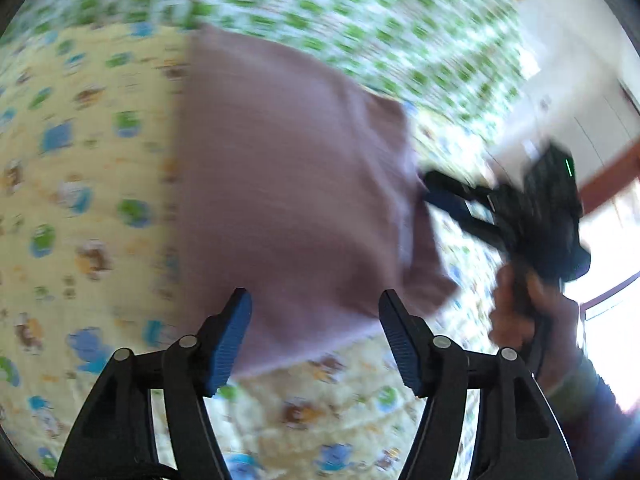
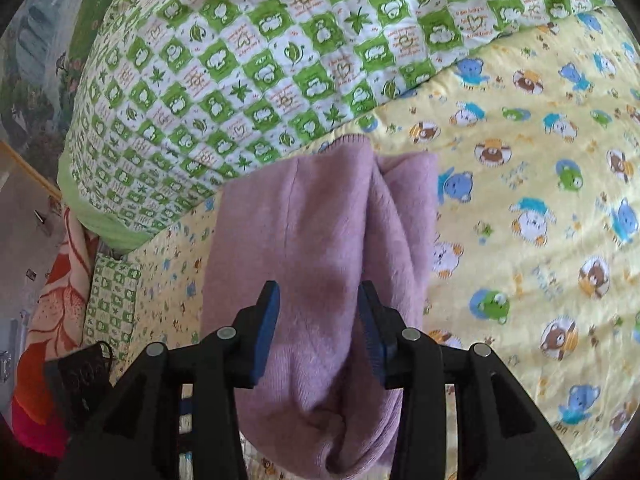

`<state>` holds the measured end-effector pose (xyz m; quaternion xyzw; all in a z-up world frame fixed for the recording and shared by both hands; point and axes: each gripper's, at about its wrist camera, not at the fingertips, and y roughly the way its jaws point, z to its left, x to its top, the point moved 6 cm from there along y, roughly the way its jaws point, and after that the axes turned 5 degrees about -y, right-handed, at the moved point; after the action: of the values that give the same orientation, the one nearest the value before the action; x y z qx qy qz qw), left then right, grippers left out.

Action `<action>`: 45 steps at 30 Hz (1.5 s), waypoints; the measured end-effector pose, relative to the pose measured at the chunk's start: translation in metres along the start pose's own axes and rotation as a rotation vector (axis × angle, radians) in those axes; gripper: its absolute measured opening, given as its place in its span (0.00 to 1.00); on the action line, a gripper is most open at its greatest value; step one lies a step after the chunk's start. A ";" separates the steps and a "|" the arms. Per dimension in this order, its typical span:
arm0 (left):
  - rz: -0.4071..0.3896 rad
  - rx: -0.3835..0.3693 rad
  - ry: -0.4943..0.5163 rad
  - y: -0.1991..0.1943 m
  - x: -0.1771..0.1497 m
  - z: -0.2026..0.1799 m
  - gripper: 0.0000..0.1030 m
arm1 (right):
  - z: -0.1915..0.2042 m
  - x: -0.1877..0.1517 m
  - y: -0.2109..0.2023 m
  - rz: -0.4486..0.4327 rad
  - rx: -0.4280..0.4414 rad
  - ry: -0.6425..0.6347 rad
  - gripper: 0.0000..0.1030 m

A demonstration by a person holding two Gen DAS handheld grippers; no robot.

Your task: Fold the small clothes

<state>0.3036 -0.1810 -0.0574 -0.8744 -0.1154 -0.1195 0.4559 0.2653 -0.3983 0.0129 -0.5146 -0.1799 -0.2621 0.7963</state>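
Observation:
A small mauve knit garment (image 1: pixel 288 184) lies folded on the yellow cartoon-print bedsheet (image 1: pixel 80 184). My left gripper (image 1: pixel 314 304) is open, its blue pads (image 1: pixel 232 340) standing on either side of the garment's near edge without gripping it. The left wrist view is motion-blurred. My right gripper (image 1: pixel 444 196) shows there at the garment's right edge, held by a hand (image 1: pixel 532 304). In the right wrist view the garment (image 2: pixel 312 240) is bunched between the right gripper's (image 2: pixel 318 300) blue pads (image 2: pixel 266 328), which are partly closed on the fabric.
A green-and-white checked quilt (image 2: pixel 248 64) lies along the far side of the bed. An orange floral blanket (image 2: pixel 56 304) hangs at the bed's left edge, with floor beyond. A bright window and white wall (image 1: pixel 580 92) show at the right.

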 end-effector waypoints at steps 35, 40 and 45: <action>0.109 0.062 -0.027 0.050 0.025 0.018 0.72 | -0.035 -0.004 0.024 -0.008 -0.159 -0.020 0.10; 0.065 0.036 -0.060 0.041 0.049 0.020 0.74 | -0.026 0.014 -0.006 -0.105 -0.150 -0.016 0.45; 0.042 0.046 -0.091 0.046 0.076 0.023 0.74 | -0.033 0.042 0.013 -0.083 -0.124 0.042 0.43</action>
<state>0.3918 -0.1804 -0.0817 -0.8704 -0.1202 -0.0674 0.4728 0.3078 -0.4342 0.0133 -0.5494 -0.1679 -0.3161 0.7550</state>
